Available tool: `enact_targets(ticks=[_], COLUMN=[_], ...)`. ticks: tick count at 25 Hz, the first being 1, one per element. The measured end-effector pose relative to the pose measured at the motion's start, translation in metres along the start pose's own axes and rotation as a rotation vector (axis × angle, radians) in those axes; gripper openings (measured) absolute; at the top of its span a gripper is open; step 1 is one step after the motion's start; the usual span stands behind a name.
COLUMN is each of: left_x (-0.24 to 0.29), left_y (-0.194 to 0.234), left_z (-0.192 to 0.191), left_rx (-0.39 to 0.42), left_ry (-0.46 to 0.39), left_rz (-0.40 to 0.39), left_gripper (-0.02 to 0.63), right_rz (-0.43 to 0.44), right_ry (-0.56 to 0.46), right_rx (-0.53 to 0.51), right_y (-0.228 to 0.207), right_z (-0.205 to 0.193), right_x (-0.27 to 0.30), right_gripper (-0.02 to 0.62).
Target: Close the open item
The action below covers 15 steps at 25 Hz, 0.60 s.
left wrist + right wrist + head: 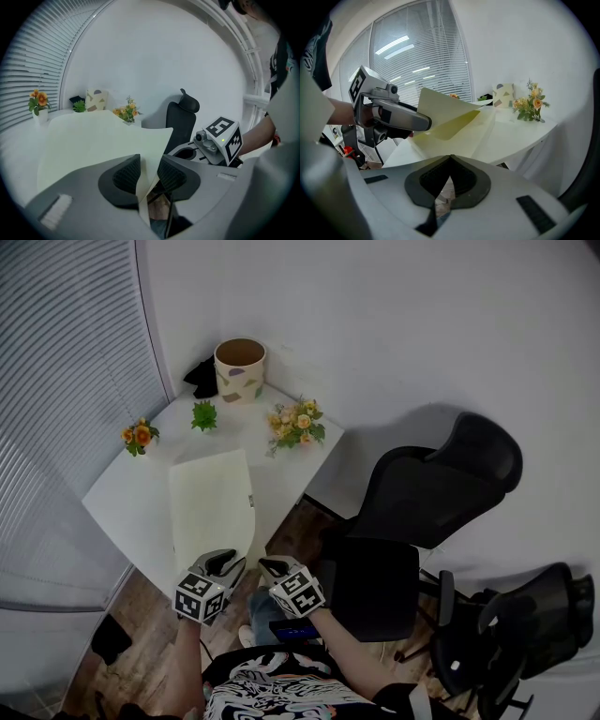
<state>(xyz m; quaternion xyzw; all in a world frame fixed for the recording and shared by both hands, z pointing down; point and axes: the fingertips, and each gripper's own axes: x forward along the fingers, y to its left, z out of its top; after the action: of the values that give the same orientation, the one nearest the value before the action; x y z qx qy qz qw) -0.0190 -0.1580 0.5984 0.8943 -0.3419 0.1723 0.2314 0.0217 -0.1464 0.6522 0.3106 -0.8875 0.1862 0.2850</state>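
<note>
Wood flooring is showing under my hands, and the white surface (122, 507) is starting just beyond them, tucked into a corner between slatted blinds and a plain wall.

Nearest to me, my left gripper (149, 172) is sitting at the near edge with its fingers a narrow way apart. The corner of the folder's top cover is running up between them. I am seeing gaps beside the sheet, so they are not clamping it. My right gripper (450, 174) is hovering just beside it, fingers brought together on nothing.

The folder (211, 498) is lying lengthwise on the surface, its near end hanging over the edge toward me. It is looking pale yellow, plain and matte. In the right gripper view its upper leaf is standing off the lower one in a shallow wedge, so it is not yet closed.

I am judging it to be thin card: very light, floppy enough to bow when lifted by one corner, and smooth enough to skate across the surface if I am pushing instead of lowering. It is not looking breakable, though it is likely to crease under a hard pinch. The free near corner of the cover is looking like the best place to take it, with the leaf guided down flat.

Farther back, orange flowers (139, 435), a small green plant (203, 414) and a mixed bouquet (296, 423) are standing well apart from the folder. A speckled pot (240, 371) is sitting in the far corner.
</note>
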Motion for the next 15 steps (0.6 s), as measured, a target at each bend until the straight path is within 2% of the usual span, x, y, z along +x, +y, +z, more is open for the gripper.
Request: enact_targets(ticks=[15], left_x=[0.012], left_y=[0.0], left_z=[-0.012], left_rx=[0.018], left_ry=[0.089], left_rz=[0.005], left_gripper=[0.112], right_rz=[0.004], right_ry=[-0.002], right_rx=[-0.001], right_y=[0.001], right_z=[-0.001], right_x=[0.0], right_gripper=[0.002])
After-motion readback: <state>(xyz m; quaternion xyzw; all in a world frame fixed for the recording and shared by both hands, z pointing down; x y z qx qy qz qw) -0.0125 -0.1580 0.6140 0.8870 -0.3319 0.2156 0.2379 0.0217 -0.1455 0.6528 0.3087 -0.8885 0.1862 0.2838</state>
